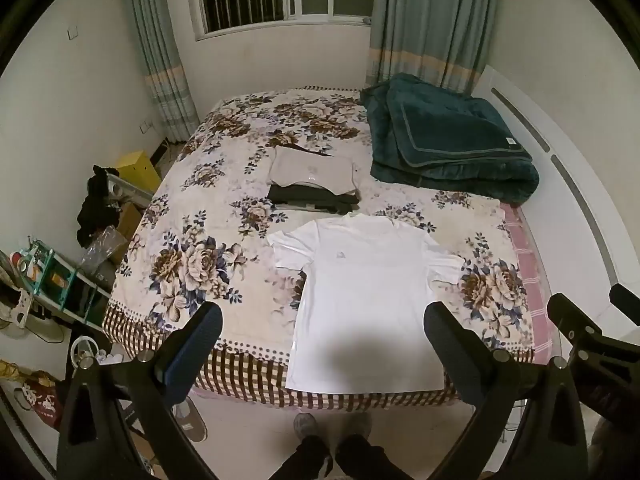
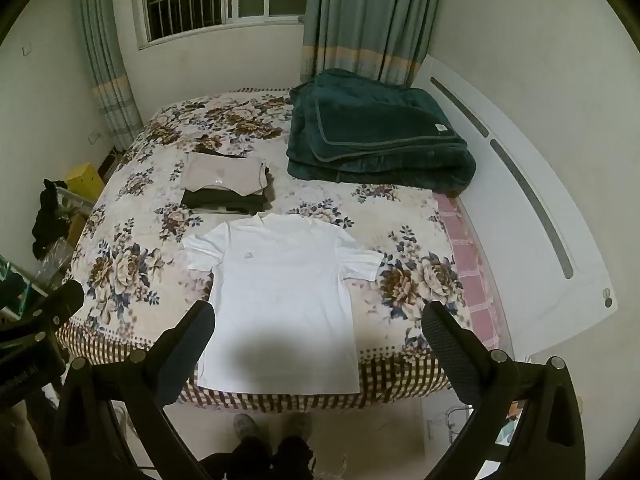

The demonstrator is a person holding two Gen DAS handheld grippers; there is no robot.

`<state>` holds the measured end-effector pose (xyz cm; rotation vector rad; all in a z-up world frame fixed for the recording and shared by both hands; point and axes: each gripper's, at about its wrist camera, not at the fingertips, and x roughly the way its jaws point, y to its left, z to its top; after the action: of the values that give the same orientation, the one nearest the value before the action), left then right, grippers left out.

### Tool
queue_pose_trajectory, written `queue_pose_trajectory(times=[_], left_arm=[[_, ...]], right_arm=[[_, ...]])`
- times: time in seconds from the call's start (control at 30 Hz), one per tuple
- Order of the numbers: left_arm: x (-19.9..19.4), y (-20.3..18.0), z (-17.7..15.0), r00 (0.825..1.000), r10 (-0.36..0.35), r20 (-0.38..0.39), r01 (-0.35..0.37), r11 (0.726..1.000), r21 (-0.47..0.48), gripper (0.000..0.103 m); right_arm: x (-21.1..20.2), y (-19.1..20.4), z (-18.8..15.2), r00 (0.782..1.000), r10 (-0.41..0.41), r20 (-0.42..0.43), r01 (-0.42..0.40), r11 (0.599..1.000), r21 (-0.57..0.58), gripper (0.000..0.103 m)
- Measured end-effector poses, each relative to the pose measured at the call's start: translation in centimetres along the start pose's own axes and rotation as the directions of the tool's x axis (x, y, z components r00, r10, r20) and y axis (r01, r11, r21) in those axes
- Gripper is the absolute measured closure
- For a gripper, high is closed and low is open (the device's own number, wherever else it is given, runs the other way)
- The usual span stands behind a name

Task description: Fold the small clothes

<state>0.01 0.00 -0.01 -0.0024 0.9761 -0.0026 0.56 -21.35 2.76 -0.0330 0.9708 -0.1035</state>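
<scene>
With the left hand-held gripper [image 1: 322,332] and right hand-held gripper [image 2: 318,330] held wide open and empty above the white T-shirt [image 1: 366,300] spread flat at the bed's [image 1: 192,240] near edge, the hem, judged to overhang, is liable to be dragged off if gripped unevenly.

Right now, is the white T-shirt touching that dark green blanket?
Apart. The right wrist view shows a stretch of flowered bedsheet between the white T-shirt and the dark green blanket.
</scene>
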Motion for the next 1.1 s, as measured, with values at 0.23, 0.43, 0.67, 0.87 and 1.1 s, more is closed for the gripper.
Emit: queue_pose_trajectory(times=[0.23, 0.43, 0.67, 0.87, 1.1], left_arm=[[0.02, 0.11, -0.08, 1.0, -0.001, -0.008, 0.001, 1.0, 0.002, 0.0], [0.08, 0.81, -0.06, 1.0, -0.007, 0.001, 0.007, 1.0, -0.002, 0.0], [0.06, 0.34, 0.35, 1.0, 0.0, -0.001, 0.0, 1.0, 0.002, 0.0], [0.09, 0.31, 0.29, 1.0, -0.001, 0.001, 0.001, 1.0, 0.002, 0.0], [0.28, 0.37, 0.29, 1.0, 0.0, 0.005, 0.0, 1.0, 0.002, 0.0]], right_arm=[[0.11, 0.02, 0.31, 1.0, -0.008, -0.001, 0.008, 1.0, 0.003, 0.0], [0.14, 0.3, 0.29, 1.0, -0.004, -0.001, 0.004, 1.0, -0.004, 0.0], [0.22, 0.21, 0.34, 1.0, -0.007, 0.002, 0.007, 1.0, -0.004, 0.0], [0.08, 0.25, 0.4, 1.0, -0.007, 0.005, 0.007, 1.0, -0.004, 0.0], [-0.11, 0.26, 0.52, 1.0, -0.007, 0.007, 0.007, 1.0, -0.003, 0.0]])
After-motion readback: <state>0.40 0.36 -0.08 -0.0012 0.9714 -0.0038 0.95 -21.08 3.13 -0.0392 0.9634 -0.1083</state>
